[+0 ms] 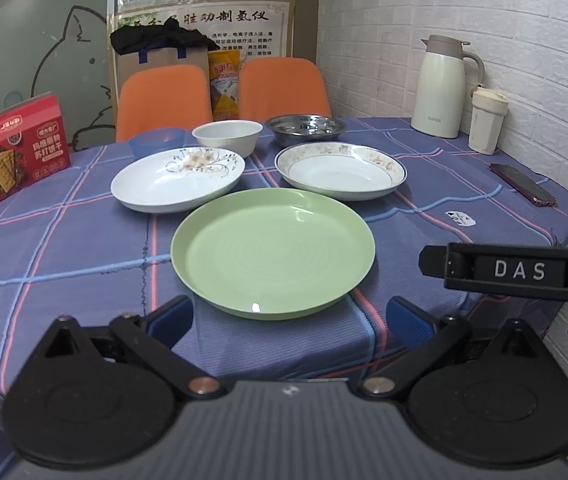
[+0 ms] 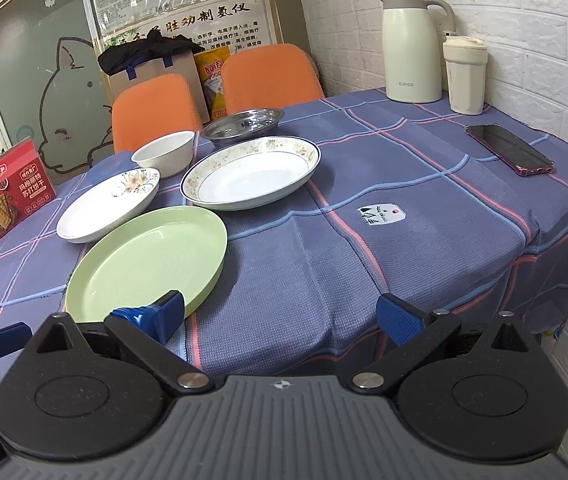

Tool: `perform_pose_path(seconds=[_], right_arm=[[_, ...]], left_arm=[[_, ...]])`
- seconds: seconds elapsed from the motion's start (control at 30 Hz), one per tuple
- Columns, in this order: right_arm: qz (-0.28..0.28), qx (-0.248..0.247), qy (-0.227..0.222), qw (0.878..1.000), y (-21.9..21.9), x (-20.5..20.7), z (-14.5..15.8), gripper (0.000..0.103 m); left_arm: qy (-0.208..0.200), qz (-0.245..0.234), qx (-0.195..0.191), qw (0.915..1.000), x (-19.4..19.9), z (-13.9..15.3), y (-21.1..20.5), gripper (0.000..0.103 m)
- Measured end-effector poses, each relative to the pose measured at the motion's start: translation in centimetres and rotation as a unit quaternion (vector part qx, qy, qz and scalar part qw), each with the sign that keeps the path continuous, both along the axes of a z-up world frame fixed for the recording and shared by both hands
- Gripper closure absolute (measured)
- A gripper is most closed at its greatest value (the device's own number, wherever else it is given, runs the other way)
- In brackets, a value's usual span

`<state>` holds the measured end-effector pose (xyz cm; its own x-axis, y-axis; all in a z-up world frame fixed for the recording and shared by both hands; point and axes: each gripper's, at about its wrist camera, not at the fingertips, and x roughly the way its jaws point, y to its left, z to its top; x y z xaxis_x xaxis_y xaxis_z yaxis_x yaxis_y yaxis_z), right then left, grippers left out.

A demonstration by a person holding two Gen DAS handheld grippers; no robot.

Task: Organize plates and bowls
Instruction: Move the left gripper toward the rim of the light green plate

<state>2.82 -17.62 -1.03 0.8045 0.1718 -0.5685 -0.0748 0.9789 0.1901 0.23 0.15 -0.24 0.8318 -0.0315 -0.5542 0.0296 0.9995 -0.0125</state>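
A green plate (image 1: 272, 254) (image 2: 148, 258) lies nearest on the checked tablecloth. Behind it sit a white flowered plate (image 1: 178, 180) (image 2: 108, 204) on the left and a gold-rimmed deep plate (image 1: 341, 171) (image 2: 250, 174) on the right. Farther back stand a white bowl (image 1: 228, 135) (image 2: 164, 154), a steel dish (image 1: 305, 126) (image 2: 242, 122) and a blue bowl (image 1: 157, 141). My left gripper (image 1: 290, 318) hangs open just short of the green plate, holding nothing. My right gripper (image 2: 280, 316) is open over bare cloth to the right of that plate.
A red cracker box (image 1: 16, 152) (image 2: 8, 192) stands at the left edge. A cream thermos jug (image 1: 442, 86) (image 2: 412, 44), a tumbler (image 1: 486, 122) (image 2: 466, 76) and a phone (image 1: 522, 184) (image 2: 510, 150) sit at the right by the brick wall. Two orange chairs (image 1: 284, 88) stand behind the table.
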Motion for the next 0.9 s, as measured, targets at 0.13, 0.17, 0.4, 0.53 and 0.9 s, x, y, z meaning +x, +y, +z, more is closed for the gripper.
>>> perform_pose_path(seconds=[0.13,0.17,0.4,0.53,0.9], right_arm=[[0.001,0.001,0.000,1.000,0.0,0.0,-0.1,0.013],[0.001,0.001,0.000,1.000,0.1,0.0,-0.1,0.013],[0.002,0.003,0.012,1.000,0.3,1.4,-0.4,0.013],[0.004,0.005,0.019,1.000,0.4,2.2,-0.4,0.013],[0.037,0.003,0.030,0.999,1.3,5.3,-0.3,0.013]], left_arm=[[-0.001,-0.001,-0.004,1.0000,0.1,0.1,0.2,0.001],[-0.001,0.000,-0.004,1.0000,0.2,0.1,0.2,0.001],[0.004,0.001,-0.006,1.0000,1.3,0.2,0.5,0.001],[0.011,0.004,-0.006,0.9999,2.3,0.1,0.8,0.001],[0.031,0.026,-0.008,0.9991,5.9,1.6,4.4,0.001]])
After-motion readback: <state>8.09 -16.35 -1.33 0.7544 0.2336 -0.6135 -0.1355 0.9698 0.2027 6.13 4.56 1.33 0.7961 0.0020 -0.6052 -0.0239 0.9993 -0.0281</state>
